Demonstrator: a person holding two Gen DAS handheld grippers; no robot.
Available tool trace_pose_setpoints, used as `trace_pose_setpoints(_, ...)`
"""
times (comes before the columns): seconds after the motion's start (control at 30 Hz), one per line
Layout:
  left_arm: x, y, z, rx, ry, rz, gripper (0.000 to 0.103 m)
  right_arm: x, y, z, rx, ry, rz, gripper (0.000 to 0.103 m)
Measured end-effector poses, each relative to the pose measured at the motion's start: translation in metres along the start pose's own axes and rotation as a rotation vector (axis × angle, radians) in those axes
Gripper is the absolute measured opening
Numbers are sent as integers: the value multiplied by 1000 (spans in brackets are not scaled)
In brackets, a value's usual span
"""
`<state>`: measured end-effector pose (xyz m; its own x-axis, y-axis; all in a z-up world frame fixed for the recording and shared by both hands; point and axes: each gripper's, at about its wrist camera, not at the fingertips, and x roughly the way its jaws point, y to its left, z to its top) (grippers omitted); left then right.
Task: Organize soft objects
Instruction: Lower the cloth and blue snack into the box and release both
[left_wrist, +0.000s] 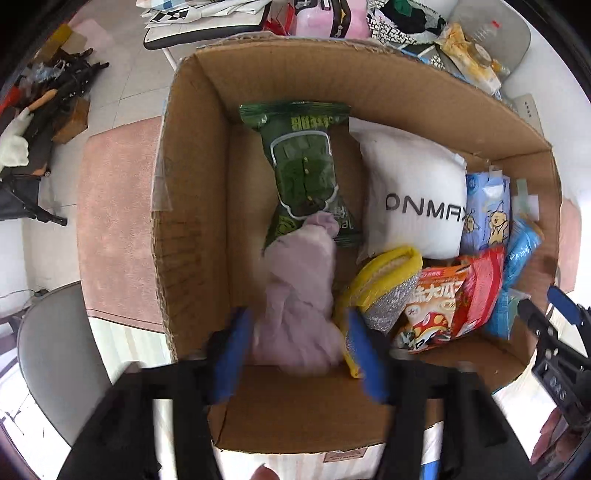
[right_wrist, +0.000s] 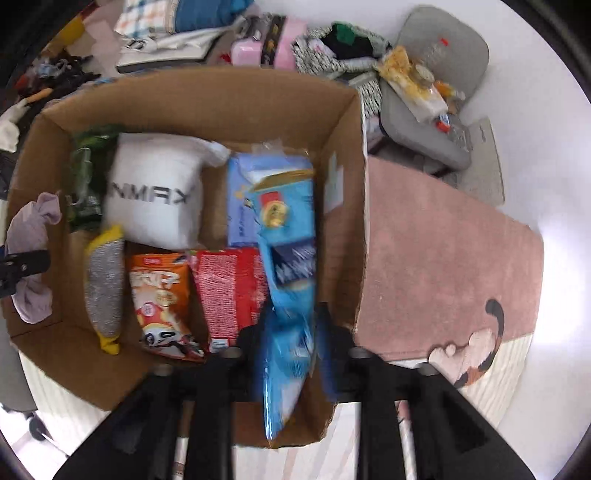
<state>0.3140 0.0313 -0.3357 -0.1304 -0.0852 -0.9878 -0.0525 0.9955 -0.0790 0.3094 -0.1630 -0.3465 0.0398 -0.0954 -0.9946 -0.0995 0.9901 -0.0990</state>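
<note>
An open cardboard box (left_wrist: 192, 184) holds a green snack bag (left_wrist: 303, 166), a white pillow (left_wrist: 413, 192), a yellow-edged grey scrubber (left_wrist: 384, 288), orange (left_wrist: 432, 306) and red (left_wrist: 480, 291) snack bags and a pale blue pack (left_wrist: 487, 206). My left gripper (left_wrist: 297, 317) points down into the box, open, with a crumpled lilac cloth (left_wrist: 299, 288) loose between its blue fingers. My right gripper (right_wrist: 295, 314) is open over the box's right side (right_wrist: 343, 221). A long, blurred blue bag (right_wrist: 288, 258) hangs between its fingers. The lilac cloth (right_wrist: 29, 236) shows at the left edge.
The box stands on a pink rug (right_wrist: 443, 258). Grey chairs (right_wrist: 436, 110) (left_wrist: 55, 350) flank it, one loaded with packets. Clothes and a pink item (left_wrist: 325, 18) pile up behind the box. Dark tools (left_wrist: 55, 85) lie on the floor at far left.
</note>
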Motion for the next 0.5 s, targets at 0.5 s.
trace_pose_setpoints(0.5, -33, -4, -21, 26, -161, 46, 101, -28, 8, -18, 38, -16, 76, 103)
